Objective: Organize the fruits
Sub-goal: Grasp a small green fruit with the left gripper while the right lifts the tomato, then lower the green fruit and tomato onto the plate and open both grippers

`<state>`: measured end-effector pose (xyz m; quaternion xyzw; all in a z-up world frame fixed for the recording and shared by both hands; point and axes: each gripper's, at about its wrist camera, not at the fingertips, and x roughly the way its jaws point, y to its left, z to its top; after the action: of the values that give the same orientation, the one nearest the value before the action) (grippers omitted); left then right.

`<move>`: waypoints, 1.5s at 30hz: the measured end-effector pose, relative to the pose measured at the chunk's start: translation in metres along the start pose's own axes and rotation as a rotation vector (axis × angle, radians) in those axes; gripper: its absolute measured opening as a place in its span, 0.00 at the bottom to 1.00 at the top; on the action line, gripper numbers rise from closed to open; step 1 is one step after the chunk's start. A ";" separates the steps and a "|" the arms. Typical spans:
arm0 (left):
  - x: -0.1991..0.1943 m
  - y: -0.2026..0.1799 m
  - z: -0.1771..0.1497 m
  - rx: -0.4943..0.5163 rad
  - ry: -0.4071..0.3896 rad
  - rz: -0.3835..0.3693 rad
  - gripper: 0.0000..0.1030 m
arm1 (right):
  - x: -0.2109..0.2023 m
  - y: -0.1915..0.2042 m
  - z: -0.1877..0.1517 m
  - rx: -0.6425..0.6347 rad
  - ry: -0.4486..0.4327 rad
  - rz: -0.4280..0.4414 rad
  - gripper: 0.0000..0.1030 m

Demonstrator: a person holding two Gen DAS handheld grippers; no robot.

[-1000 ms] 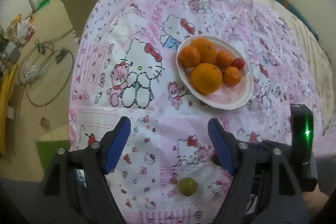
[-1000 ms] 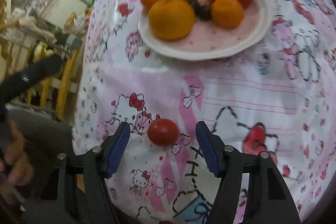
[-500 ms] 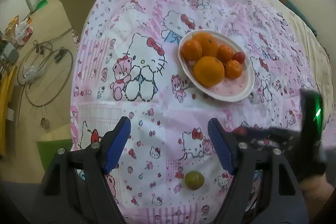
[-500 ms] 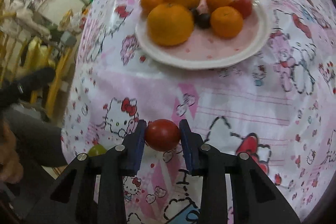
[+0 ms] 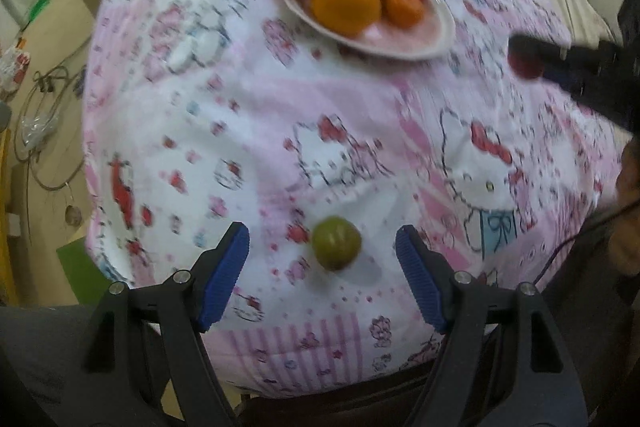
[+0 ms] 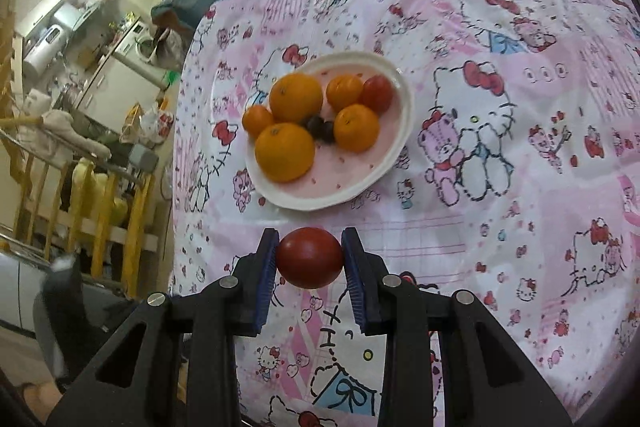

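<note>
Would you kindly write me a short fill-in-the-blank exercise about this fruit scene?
1. The right gripper is shut on a ____ tomato.
2. The left gripper is ____, around a green tomato.
3. The plate holds ____ oranges.

Missing words: red; open; five

Five oranges (image 6: 295,98), two red tomatoes (image 6: 310,257), one plate (image 6: 404,115).

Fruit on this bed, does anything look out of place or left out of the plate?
Yes, one green fruit lies alone on the patterned cover, apart from the plate where the oranges sit. It rests between the open left gripper fingers, untouched. The red tomato is also off the plate, clamped in the right gripper.
</note>
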<state>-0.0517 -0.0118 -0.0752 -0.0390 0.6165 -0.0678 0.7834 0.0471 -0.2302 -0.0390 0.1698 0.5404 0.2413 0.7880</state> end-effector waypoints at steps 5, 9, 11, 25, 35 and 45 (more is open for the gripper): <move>0.016 -0.014 -0.006 0.065 0.031 0.042 0.69 | -0.006 -0.001 -0.001 0.003 -0.007 0.006 0.33; 0.024 -0.019 -0.006 0.100 0.032 0.080 0.55 | -0.008 -0.003 0.000 0.008 -0.010 0.011 0.33; 0.025 -0.021 -0.007 0.122 0.021 0.103 0.43 | -0.009 -0.003 0.001 0.012 -0.014 0.013 0.33; 0.000 -0.019 0.000 0.120 -0.019 0.069 0.22 | -0.015 -0.010 0.004 0.044 -0.026 0.021 0.33; -0.027 -0.024 0.064 0.081 -0.124 0.000 0.22 | -0.023 -0.029 0.019 0.096 -0.046 0.018 0.33; 0.009 -0.049 0.123 0.027 -0.125 -0.036 0.22 | -0.016 -0.052 0.057 0.117 -0.043 -0.015 0.33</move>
<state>0.0669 -0.0639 -0.0481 -0.0437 0.5646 -0.0878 0.8195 0.1058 -0.2828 -0.0341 0.2169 0.5377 0.1997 0.7899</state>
